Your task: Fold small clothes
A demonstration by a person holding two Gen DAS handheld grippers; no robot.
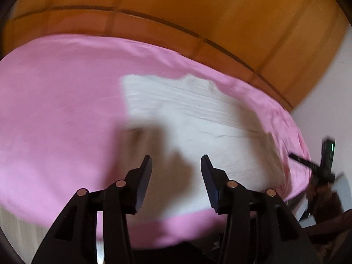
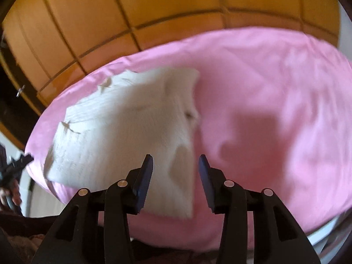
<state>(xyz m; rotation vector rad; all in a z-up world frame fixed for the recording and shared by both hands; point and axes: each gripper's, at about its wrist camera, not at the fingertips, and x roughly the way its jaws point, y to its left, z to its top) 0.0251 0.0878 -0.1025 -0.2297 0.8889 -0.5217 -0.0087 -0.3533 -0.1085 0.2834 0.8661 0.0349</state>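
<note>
I see a pink sheet (image 1: 55, 110) spread over the surface, wrinkled near its far edge, with orange wood panelling (image 1: 198, 11) curving behind it and a white wall (image 1: 325, 92) to the right. The white cloth (image 1: 187, 114) lies flat on the sheet; in the right view it (image 2: 123, 127) sits left of centre, faint motifs printed near its left edge. My left gripper (image 1: 176, 167) hangs above the cloth's near part, jaws apart, holding nothing. My right gripper (image 2: 175, 165) hangs over the cloth's right edge, jaws likewise spread and empty. Both views are blurred.
</note>
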